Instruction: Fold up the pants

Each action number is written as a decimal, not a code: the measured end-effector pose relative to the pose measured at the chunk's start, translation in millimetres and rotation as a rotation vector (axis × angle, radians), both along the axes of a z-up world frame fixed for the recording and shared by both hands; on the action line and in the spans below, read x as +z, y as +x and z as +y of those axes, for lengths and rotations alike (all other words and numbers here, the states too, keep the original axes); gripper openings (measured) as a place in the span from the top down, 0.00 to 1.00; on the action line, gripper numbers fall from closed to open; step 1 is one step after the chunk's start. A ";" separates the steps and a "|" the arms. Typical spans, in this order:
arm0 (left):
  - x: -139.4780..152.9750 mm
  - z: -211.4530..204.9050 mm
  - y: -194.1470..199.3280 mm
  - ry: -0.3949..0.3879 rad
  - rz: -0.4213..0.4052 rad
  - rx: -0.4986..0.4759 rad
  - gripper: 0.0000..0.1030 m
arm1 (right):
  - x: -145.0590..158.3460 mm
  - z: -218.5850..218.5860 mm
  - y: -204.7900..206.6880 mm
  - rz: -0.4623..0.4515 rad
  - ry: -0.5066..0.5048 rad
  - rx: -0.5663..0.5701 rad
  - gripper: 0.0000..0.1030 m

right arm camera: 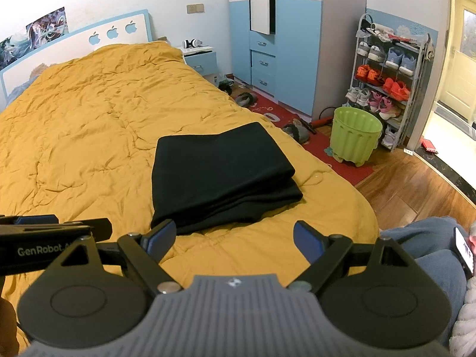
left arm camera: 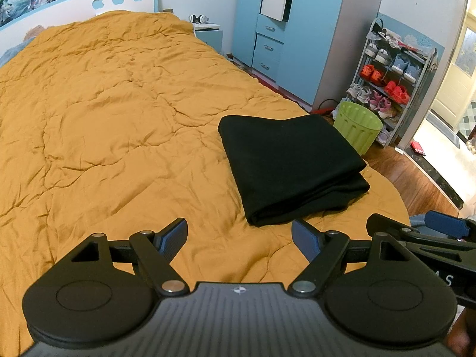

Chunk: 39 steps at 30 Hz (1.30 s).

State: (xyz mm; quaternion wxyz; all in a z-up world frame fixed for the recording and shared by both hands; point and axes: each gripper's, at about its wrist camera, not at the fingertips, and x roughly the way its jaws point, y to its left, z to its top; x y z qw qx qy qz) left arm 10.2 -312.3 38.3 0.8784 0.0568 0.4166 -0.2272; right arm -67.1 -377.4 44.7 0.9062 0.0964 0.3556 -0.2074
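Observation:
Black pants (left arm camera: 291, 166) (right arm camera: 220, 175) lie folded into a thick rectangle near the foot corner of a bed with a mustard-yellow quilt (left arm camera: 113, 113) (right arm camera: 89, 119). My left gripper (left arm camera: 239, 238) hovers open just short of the pants' near edge, nothing between its blue-padded fingers. My right gripper (right arm camera: 235, 238) is also open and empty, its left fingertip over the near corner of the pants. Each gripper's body shows at the side of the other's view: the right one (left arm camera: 431, 238) and the left one (right arm camera: 44, 232).
A green plastic bin (right arm camera: 355, 136) (left arm camera: 357, 125) stands on the floor beside the bed's corner. Behind it are a shoe rack (right arm camera: 386, 80) and a blue wardrobe (right arm camera: 282, 35). A person's leg in blue trousers (right arm camera: 422, 247) is at the right, next to the bed edge.

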 end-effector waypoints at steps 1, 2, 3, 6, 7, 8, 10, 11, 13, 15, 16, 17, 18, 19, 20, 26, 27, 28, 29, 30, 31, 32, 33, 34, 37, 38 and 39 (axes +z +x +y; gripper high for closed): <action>0.1 -0.1 -0.1 0.000 0.000 0.000 0.10 | 0.0 0.5 -0.6 0.001 0.001 -0.001 0.20; 0.3 -0.2 -0.2 0.000 0.000 0.000 0.10 | 0.1 0.2 -1.1 0.001 0.001 -0.001 0.20; 0.0 0.0 0.0 -0.001 0.000 0.000 0.10 | 0.2 1.2 -1.3 0.001 0.000 -0.003 0.20; 0.3 -0.1 -0.3 -0.003 0.000 0.000 0.10 | 0.3 0.7 -1.7 0.000 -0.002 -0.002 0.20; 0.0 0.0 -0.2 -0.002 0.000 0.000 0.10 | 0.5 1.3 -2.6 0.000 -0.002 -0.004 0.20; 0.1 -0.2 -0.2 -0.001 0.000 0.000 0.10 | 0.5 1.1 -2.6 0.001 -0.002 -0.004 0.20; 0.2 -0.3 -0.4 0.000 0.000 0.000 0.10 | 0.6 1.1 -2.5 0.000 -0.002 -0.003 0.20; 0.1 -0.2 -0.3 -0.001 0.000 0.000 0.10 | 0.6 1.0 -2.5 0.000 -0.002 -0.004 0.20; 0.2 -0.2 -0.4 -0.001 -0.001 0.000 0.10 | 0.6 1.0 -2.3 0.000 -0.002 -0.003 0.20; -0.3 0.1 -0.1 -0.002 0.000 0.000 0.10 | 0.6 0.9 -2.2 0.001 -0.003 -0.004 0.20; -0.2 0.1 -0.2 -0.002 0.000 0.000 0.10 | 0.6 0.9 -2.2 0.001 -0.003 -0.003 0.20; 0.0 0.0 -0.3 -0.002 0.000 0.000 0.10 | 0.6 0.5 -2.9 0.000 -0.003 -0.004 0.20; 0.0 -0.1 -0.4 -0.002 0.000 0.000 0.10 | 0.5 0.3 -2.7 0.001 -0.003 -0.004 0.20; -0.3 0.1 -0.1 -0.001 0.000 0.000 0.10 | 0.8 1.1 -2.7 0.001 -0.004 -0.004 0.20; -0.1 0.0 -0.3 -0.001 0.000 0.000 0.10 | 0.8 1.0 -2.6 0.001 -0.003 -0.004 0.20; -0.5 0.4 -0.1 -0.002 -0.001 0.000 0.10 | 1.8 2.0 -5.7 0.000 -0.006 -0.007 0.20; -0.6 0.5 -0.1 -0.002 -0.001 0.000 0.10 | 2.2 4.0 -6.2 -0.001 -0.007 -0.008 0.20; -0.5 0.5 -0.1 -0.002 -0.001 0.000 0.10 | 2.5 4.7 -7.2 -0.001 -0.007 -0.009 0.20; -0.7 0.5 -0.1 -0.002 -0.001 0.000 0.10 | 2.5 4.6 -7.1 0.000 -0.007 -0.009 0.20; -0.7 0.5 -0.1 -0.002 -0.001 0.000 0.10 | 2.5 4.6 -7.1 0.000 -0.008 -0.009 0.20; -0.6 0.5 -0.2 -0.002 -0.001 0.000 0.10 | 2.5 4.5 -7.1 -0.001 -0.008 -0.009 0.20; -0.4 0.3 -0.3 -0.002 -0.001 0.000 0.10 | 2.8 4.0 -7.8 0.000 -0.008 -0.010 0.20; -0.7 0.5 -0.2 -0.002 -0.002 0.000 0.10 | 2.9 4.2 -7.6 0.000 -0.008 -0.010 0.20; -0.6 0.5 -0.3 -0.002 -0.004 -0.001 0.10 | 3.3 5.6 -8.1 -0.001 -0.008 -0.012 0.20; 0.4 0.2 -0.7 -0.003 -0.004 0.001 0.10 | 3.5 5.0 -8.3 -0.001 -0.009 -0.012 0.20; 0.2 0.3 -0.6 -0.004 -0.004 0.001 0.10 | 3.4 5.0 -7.8 -0.001 -0.009 -0.011 0.20; 0.4 0.2 -0.4 -0.005 -0.003 0.001 0.10 | 3.4 4.9 -7.9 -0.001 -0.009 -0.010 0.20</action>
